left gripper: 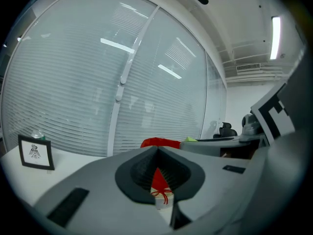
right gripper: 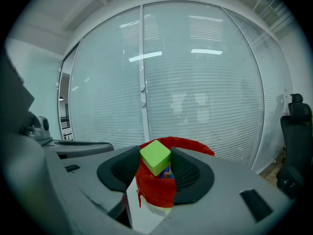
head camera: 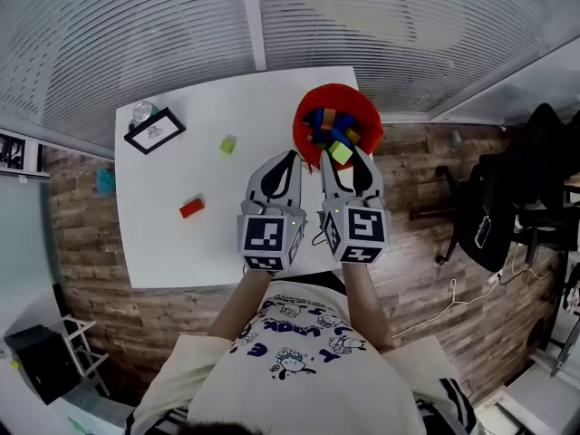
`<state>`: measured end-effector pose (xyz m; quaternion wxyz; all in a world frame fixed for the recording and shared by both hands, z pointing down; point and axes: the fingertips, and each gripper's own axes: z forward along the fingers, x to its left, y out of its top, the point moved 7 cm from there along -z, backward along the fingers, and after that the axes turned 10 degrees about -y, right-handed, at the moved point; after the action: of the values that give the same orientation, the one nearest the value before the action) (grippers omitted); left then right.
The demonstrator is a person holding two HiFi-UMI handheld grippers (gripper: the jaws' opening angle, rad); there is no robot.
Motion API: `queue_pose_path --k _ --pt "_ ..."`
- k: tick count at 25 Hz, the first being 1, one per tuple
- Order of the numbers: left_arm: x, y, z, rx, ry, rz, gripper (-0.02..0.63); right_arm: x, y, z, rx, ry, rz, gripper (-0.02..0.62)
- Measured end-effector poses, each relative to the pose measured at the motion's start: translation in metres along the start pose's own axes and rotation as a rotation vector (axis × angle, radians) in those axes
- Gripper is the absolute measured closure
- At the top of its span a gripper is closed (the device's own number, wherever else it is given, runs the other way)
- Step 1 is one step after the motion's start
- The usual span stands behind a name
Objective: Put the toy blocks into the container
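One green block (right gripper: 155, 156) is riding clamped in the right gripper (right gripper: 156, 154) at the rim of the red container (head camera: 301, 130); release over the opening. Left gripper (left gripper: 157, 150) is idling, jaws together.

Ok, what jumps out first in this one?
The green block pinched in the right gripper, just at the red container of coloured blocks on the far right corner of the white table. Next, two loose pieces to its left: a pale green block and a red block.
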<state>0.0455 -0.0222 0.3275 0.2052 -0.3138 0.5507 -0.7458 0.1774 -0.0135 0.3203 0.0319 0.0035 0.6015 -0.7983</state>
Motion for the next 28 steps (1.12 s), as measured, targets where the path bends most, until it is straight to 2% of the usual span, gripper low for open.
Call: queue_pose_path --k 9,28 --pt "0.003 -0.001 0.016 0.022 -0.031 -0.005 0.575 -0.009 0.002 0.011 0.012 -0.037 -0.001 0.403" --pt "0.015 -0.006 0.029 0.038 -0.043 -0.011 0.575 -0.012 -0.003 0.029 0.052 -0.077 -0.027 0.403"
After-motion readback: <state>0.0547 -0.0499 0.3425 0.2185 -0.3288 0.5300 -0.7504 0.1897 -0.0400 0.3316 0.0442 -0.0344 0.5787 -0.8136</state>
